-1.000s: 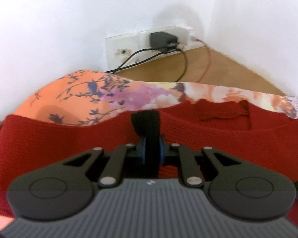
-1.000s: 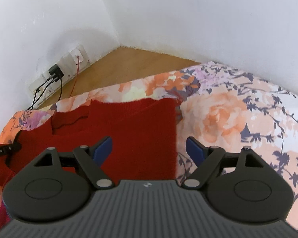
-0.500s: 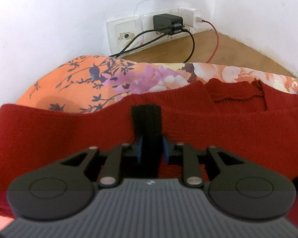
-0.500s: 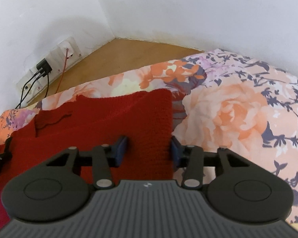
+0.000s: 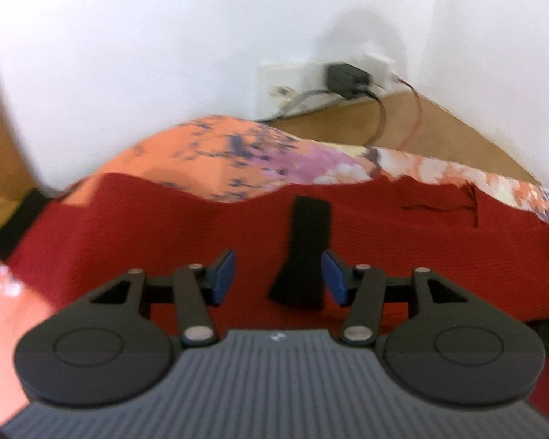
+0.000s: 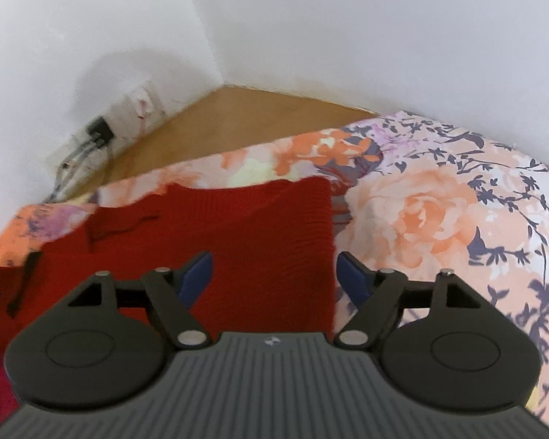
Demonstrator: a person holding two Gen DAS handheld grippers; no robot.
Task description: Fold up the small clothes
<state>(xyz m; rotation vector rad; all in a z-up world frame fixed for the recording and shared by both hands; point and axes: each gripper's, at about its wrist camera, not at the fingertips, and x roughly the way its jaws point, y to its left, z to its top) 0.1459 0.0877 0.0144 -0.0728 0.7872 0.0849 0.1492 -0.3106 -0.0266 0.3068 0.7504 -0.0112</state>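
A red knitted garment (image 6: 260,234) lies flat on a floral orange-and-pink bedsheet (image 6: 439,212). Above it, the left gripper (image 5: 278,274) and right gripper (image 6: 274,272) both hover with jaws spread, gripping nothing.

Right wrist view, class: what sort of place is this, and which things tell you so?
Probably a bedroom corner at home: a floral bedsheet carries a red knitted sweater, the wooden floor meets white walls, and a charger sits in the wall socket.
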